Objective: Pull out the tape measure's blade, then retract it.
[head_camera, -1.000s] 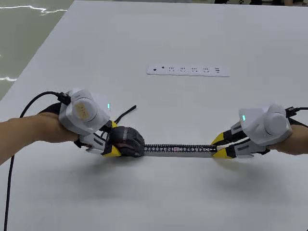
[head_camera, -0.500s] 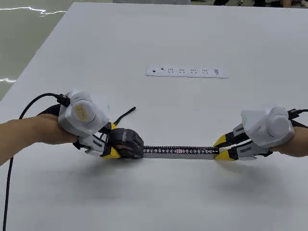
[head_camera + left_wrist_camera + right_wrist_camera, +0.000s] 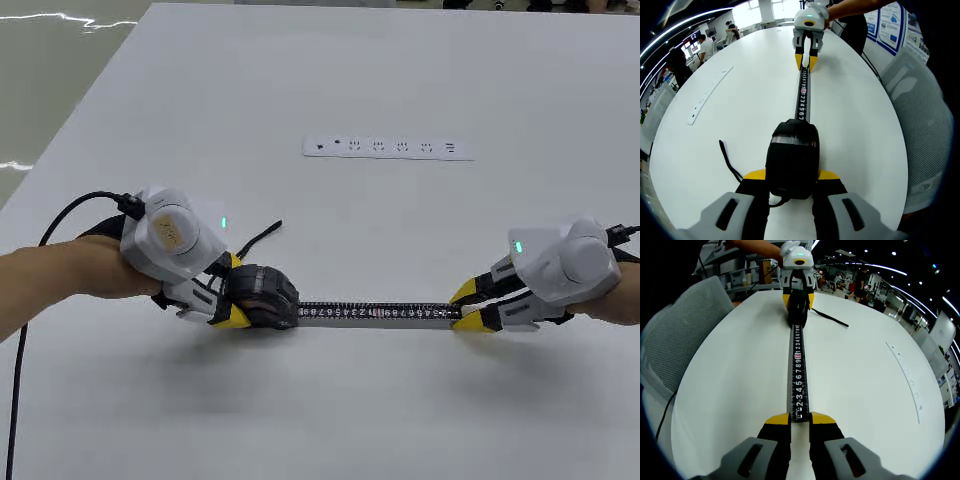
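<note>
Running left to right across the near part of the white table [image 3: 400, 60], the blade [image 3: 375, 312] lies flat and straight. That long axis is the line on which the coming move turns. At its left end sits the tape measure's case [image 3: 262, 297]. The left gripper [image 3: 237, 290] has its yellow-tipped jaws closed against the case's two sides and holds it down on the table. At the blade's right end the right gripper [image 3: 466, 308] faces back along the blade. Its jaws are drawn almost together on the blade's tip, with the low numbers just beyond its fingertips [image 3: 777, 419] in the right gripper view.

The two grippers stand well apart and point at each other. Any further pull probably goes straight to the right, and retraction means leading the tip left toward the case's mouth without twisting it. A dark strap [image 3: 258, 238] trails on the far side of the case. A power strip [image 3: 388, 148] lies farther off, clear of the line.
</note>
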